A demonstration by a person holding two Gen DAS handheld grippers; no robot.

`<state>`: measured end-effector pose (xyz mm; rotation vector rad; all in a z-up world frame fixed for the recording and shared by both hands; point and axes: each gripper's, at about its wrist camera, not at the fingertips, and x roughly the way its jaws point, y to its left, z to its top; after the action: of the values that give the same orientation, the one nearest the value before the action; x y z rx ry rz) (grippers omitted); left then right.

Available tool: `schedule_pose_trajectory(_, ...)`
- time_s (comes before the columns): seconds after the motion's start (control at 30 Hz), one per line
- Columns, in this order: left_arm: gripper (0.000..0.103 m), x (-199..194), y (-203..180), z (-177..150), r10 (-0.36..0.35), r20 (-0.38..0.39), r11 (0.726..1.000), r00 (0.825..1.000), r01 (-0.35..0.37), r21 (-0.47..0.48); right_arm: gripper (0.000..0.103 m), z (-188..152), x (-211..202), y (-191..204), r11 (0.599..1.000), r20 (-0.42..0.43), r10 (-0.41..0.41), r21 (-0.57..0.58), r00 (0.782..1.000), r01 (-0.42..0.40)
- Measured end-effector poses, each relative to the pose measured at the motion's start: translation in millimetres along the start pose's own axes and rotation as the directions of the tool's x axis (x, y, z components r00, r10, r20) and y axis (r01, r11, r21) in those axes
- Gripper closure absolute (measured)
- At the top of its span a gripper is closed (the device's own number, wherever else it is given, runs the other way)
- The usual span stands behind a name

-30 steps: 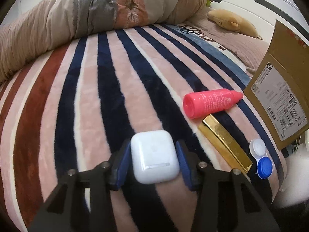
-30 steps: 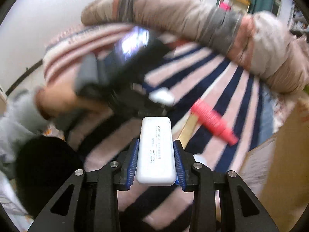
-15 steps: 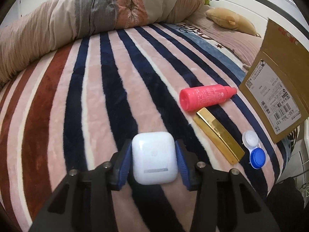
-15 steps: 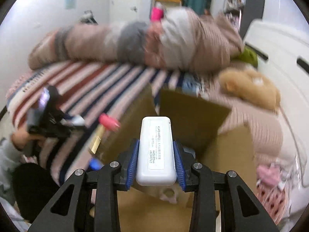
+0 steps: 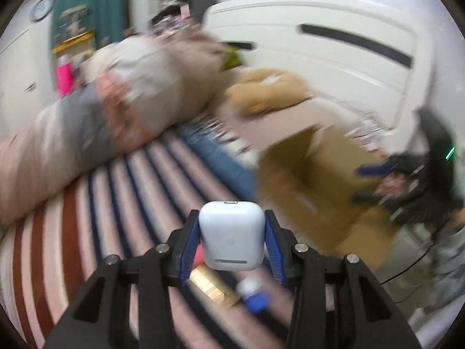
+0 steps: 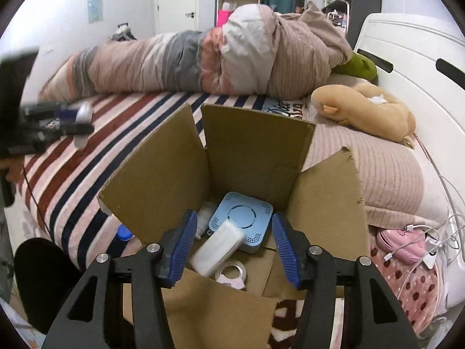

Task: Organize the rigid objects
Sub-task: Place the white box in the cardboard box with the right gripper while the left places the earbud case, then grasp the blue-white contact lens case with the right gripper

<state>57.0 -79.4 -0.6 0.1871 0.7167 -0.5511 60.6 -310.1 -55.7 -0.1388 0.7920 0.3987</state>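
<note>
Half a second back the right hand-held gripper had a white stick clamped over the box; now its jaws stand wide apart with nothing between them, and the stick lies tilted inside, resting against a blue case, with a tape roll just beside it. Meanwhile the left hand-held gripper has lifted off the bed and swung toward the box, its view smeared by the motion. Its blue pads are closed on both sides of the white earbud case, which rides upright between them.

From where I stand, the step in hand is carrying that earbud case across to the box. Doing it well means keeping the squeeze steady, since the case is smooth and rounded and could slip out. Clearing the near flap before descending matters too, then lowering into a free spot instead of dropping it onto the stick. The right one should back out of the opening first, so the two do not meet over the box.

Below the left fingers, a gold bar and what seems to be a lens case, blurred, lie on the bed, along with something pink.
</note>
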Motion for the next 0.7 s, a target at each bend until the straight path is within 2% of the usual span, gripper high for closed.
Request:
schedule_pose_trajectory(0.07,0.063,10.7,-25.8,22.9,-0.053,-0.018,0.998,0.998,0.053,0.039,0.051,-4.6,-2.2,-3.3,1.000,0.006,-0.002,-0.005,1.000,0.002)
schedule_pose_trajectory(0.17,0.063,38.2,-60.1,40.0,-0.090,-0.073,0.992,0.993,0.097,0.085,0.051,-11.5,-5.7,-11.6,1.000,0.014,0.003,0.001,1.000,-0.003)
schedule_pose_trajectory(0.27,0.063,66.9,-81.2,46.0,-0.149,-0.174,0.982,0.973,0.167,0.092,0.051,-15.1,-10.7,-20.6,1.000,0.023,0.008,0.021,1.000,-0.009)
schedule_pose_trajectory(0.3,0.063,72.9,-85.3,45.1,-0.152,-0.196,0.981,0.969,0.172,0.094,0.051,-16.0,-13.1,-22.0,1.000,0.025,0.007,0.024,1.000,-0.008)
schedule_pose_trajectory(0.4,0.060,83.8,-90.5,42.2,-0.101,-0.215,0.984,0.971,0.129,0.125,0.048,-18.1,-16.1,-26.9,1.000,0.025,0.008,0.026,1.000,-0.009)
schedule_pose_trajectory(0.43,0.056,86.0,-88.4,42.6,-0.099,-0.216,0.985,0.971,0.127,0.120,0.047,-18.8,-16.8,-27.8,1.000,0.026,0.007,0.026,1.000,-0.008)
schedule_pose_trajectory(0.5,0.038,81.9,-84.9,42.8,-0.093,-0.193,0.987,0.977,0.115,0.110,0.044,-18.7,-16.7,-27.9,1.000,0.027,0.005,0.024,1.000,-0.006)
schedule_pose_trajectory(0.63,0.033,55.1,-70.0,44.2,-0.076,-0.116,0.992,0.990,0.086,0.090,0.044,-15.3,-17.3,-22.9,1.000,0.040,0.020,0.017,0.999,-0.021)
schedule_pose_trajectory(0.7,0.023,37.6,-56.1,43.3,-0.039,-0.070,0.996,0.997,0.045,0.079,0.044,-11.1,-19.9,-16.5,0.999,0.060,0.042,0.006,0.997,-0.042)
